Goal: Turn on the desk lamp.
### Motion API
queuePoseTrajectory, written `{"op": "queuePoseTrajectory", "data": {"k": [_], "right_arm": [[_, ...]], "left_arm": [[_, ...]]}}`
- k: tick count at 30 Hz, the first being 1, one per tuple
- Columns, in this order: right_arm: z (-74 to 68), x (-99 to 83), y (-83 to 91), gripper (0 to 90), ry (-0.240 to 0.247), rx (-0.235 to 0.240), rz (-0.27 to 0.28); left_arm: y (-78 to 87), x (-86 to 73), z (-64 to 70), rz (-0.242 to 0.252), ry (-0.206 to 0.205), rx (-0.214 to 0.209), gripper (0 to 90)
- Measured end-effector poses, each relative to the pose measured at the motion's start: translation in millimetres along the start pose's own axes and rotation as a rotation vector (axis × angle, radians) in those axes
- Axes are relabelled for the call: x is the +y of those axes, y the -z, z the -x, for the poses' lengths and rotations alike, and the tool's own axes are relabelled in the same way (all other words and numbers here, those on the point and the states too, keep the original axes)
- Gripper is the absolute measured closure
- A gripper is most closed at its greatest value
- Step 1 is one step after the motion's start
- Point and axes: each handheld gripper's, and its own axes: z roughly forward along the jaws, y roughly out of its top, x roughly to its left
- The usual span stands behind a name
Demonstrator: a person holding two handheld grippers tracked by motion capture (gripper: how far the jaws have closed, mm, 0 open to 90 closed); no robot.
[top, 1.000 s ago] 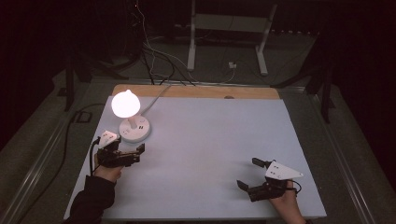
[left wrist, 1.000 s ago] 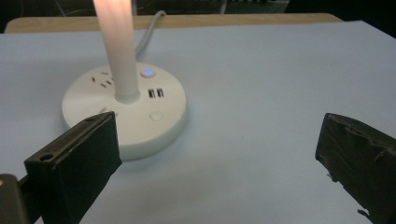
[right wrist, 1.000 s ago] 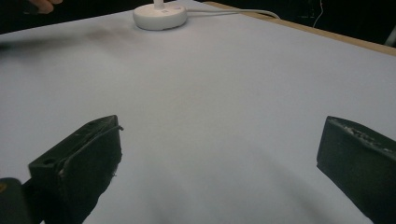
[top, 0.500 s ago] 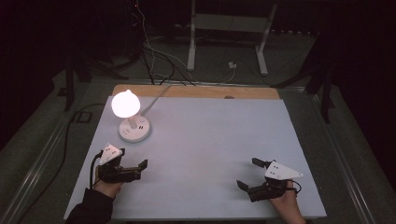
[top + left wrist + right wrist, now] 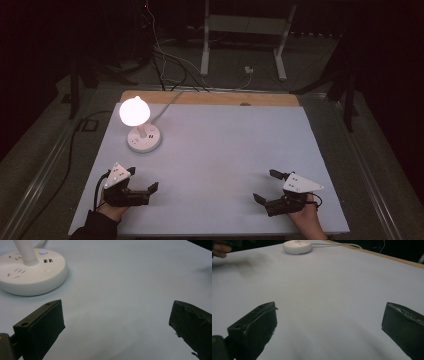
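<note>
A white lamp stands at the back left of the table, its round bulb (image 5: 134,111) lit above a round base (image 5: 144,139) with sockets. In the left gripper view the base (image 5: 30,272) sits at upper left, with a blue light on one button. My left gripper (image 5: 143,179) rests near the front left edge, open, nothing between its jaws (image 5: 117,322). My right gripper (image 5: 266,186) lies near the front right edge, also open and holding nothing (image 5: 329,322). The lamp base (image 5: 297,246) is far off in the right gripper view.
A pale sheet (image 5: 225,150) covers the table, with a wooden strip (image 5: 210,97) bare along the back edge. The lamp's white cable (image 5: 167,102) runs off the back. Beyond the table are a dark floor, cables and a metal stand (image 5: 242,30).
My left gripper has drawn back from beside the lamp base toward the front left edge, still open. The right gripper has stayed put.
</note>
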Motion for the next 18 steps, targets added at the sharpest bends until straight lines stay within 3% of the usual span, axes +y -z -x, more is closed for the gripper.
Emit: {"op": "queuePoseTrajectory", "data": {"k": [6, 18], "right_arm": [[0.1, -0.1, -0.3, 0.0, -0.005, 0.005, -0.001], [0.2, -0.3, -1.0, 0.0, -0.004, 0.005, -0.004]], "left_arm": [[-6.6, -1.7, 2.0, -0.046, -0.036, -0.036, 0.3], [-7.3, -0.7, 4.6, -0.037, -0.056, -0.048, 0.4]]}}
